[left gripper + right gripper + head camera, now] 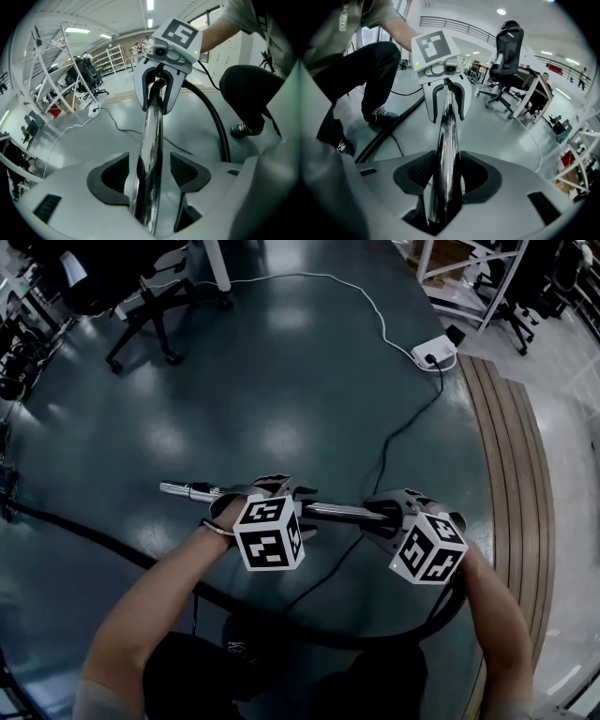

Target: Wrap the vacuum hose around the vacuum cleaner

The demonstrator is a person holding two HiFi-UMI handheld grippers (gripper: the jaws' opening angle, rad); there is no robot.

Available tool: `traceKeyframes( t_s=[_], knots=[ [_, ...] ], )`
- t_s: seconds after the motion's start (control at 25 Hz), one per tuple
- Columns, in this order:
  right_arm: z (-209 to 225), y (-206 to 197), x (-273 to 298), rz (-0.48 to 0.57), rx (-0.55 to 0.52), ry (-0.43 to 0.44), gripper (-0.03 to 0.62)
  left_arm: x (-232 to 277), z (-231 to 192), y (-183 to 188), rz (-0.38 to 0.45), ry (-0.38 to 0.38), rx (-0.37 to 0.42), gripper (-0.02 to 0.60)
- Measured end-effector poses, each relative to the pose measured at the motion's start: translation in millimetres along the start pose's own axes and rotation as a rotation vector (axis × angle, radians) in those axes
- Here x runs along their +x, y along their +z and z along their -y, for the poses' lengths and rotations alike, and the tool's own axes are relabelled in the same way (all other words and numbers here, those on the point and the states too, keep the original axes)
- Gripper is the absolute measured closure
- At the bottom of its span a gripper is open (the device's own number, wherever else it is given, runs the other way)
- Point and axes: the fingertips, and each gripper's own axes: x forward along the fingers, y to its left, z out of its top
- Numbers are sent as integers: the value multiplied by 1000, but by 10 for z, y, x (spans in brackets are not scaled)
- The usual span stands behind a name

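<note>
The right gripper (443, 176) is clamped on the metal tube (337, 511) of the vacuum, with its two pads pressing the chrome from both sides. The left gripper (149, 176) has its jaws apart: the tube passes between the pads, but a gap shows on each side, so I think this one only steadies it. Together they keep the tube about level above the floor (281, 381), probably because the stiff tube gives control over the black hose (281, 620), which seems to join it near the right gripper; the joint itself is hidden behind the marker cube. From there the hose curves under the person's arms and runs to the left edge of the head view, where it is cut off. The vacuum cleaner itself is in no view, so how much is wrapped cannot be told. A power strip (433, 352) with its cables lies farther away on the floor
</note>
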Motion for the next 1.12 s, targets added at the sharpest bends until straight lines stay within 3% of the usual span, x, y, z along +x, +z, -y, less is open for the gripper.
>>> traceKeyframes(
  t_s=[0.36, 0.48, 0.64, 0.8, 0.96, 1.12],
  knots=[
    [-151, 792, 501, 41, -220, 143, 425, -243, 319, -906, -66, -3, -129, 313],
    [-208, 1017, 637, 49, -272, 188, 425, -372, 354, -1133, -60, 28, -209, 420],
    [-281, 1289, 803, 62, -342, 245, 424, -549, 445, -1389, -62, 57, -312, 422],
    [-308, 1544, 966, 72, -420, 257, 424, -714, 510, -1631, -80, 117, -399, 423],
    [-281, 1838, 1103, 98, -437, 229, 372, -856, 576, -1876, -86, 167, -472, 423],
    [-249, 2102, 1056, 163, -439, 212, 365, -955, 628, -2104, -85, 232, -589, 423]
  ],
)
